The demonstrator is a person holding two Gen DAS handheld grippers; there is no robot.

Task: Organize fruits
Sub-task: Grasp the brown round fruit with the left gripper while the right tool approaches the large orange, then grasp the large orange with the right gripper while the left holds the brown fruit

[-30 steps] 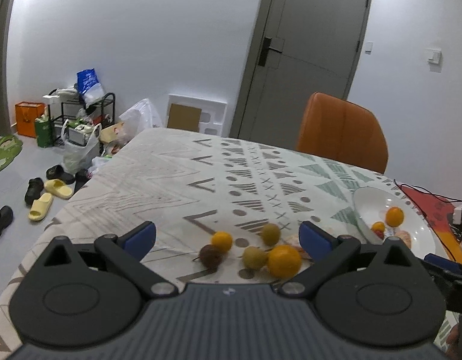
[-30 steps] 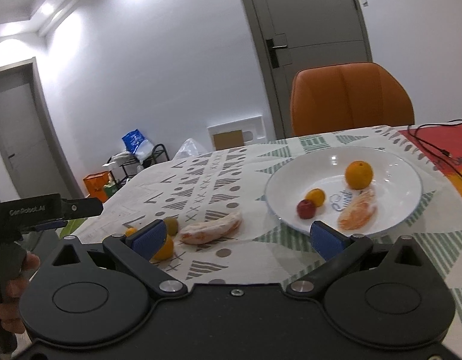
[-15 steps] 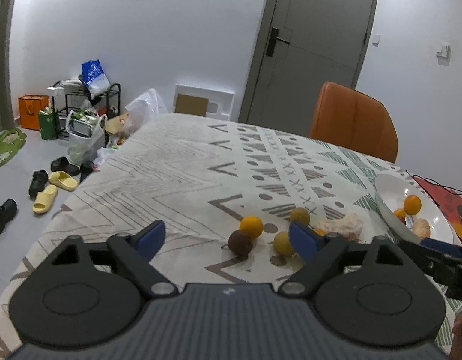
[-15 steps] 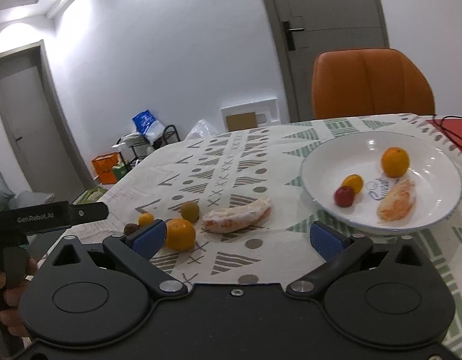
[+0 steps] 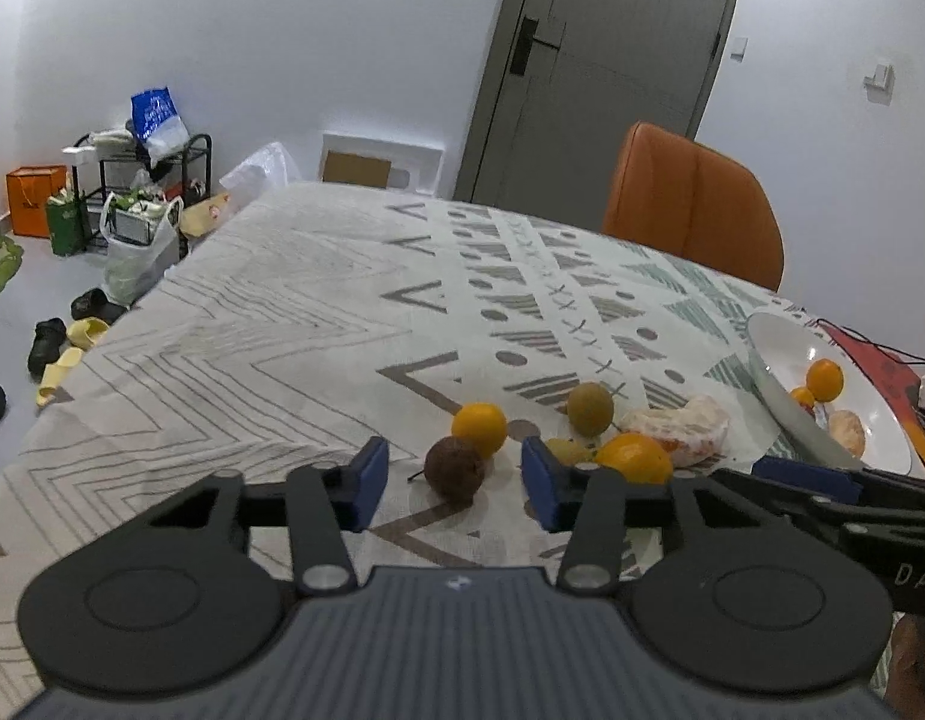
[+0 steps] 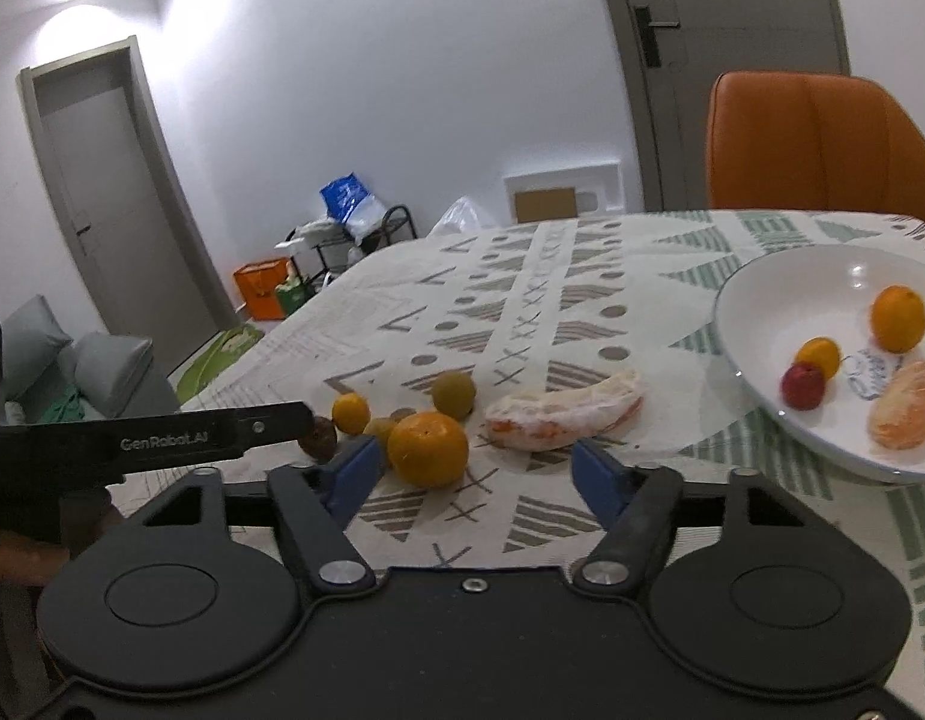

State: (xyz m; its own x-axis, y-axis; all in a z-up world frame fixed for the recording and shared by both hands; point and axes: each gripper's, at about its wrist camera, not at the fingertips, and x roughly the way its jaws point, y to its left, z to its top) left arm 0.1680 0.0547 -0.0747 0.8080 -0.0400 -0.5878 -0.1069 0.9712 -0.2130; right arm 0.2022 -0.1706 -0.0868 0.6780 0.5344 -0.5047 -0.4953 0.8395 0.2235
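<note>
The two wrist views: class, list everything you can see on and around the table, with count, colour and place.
Plate: one, white, table's right side.
Fruit in plate: four; orange, small orange, red, peeled segment.
Big orange: one, on cloth, ahead of right tongs.
Small fruit on cloth: four; orange, brown, two greenish.
Peeled piece: one, white-orange, on cloth.
Chair: one, orange, behind table.
Left tongs: blue pads, open, either side of brown fruit.
Right tongs: blue pads, open.
</note>
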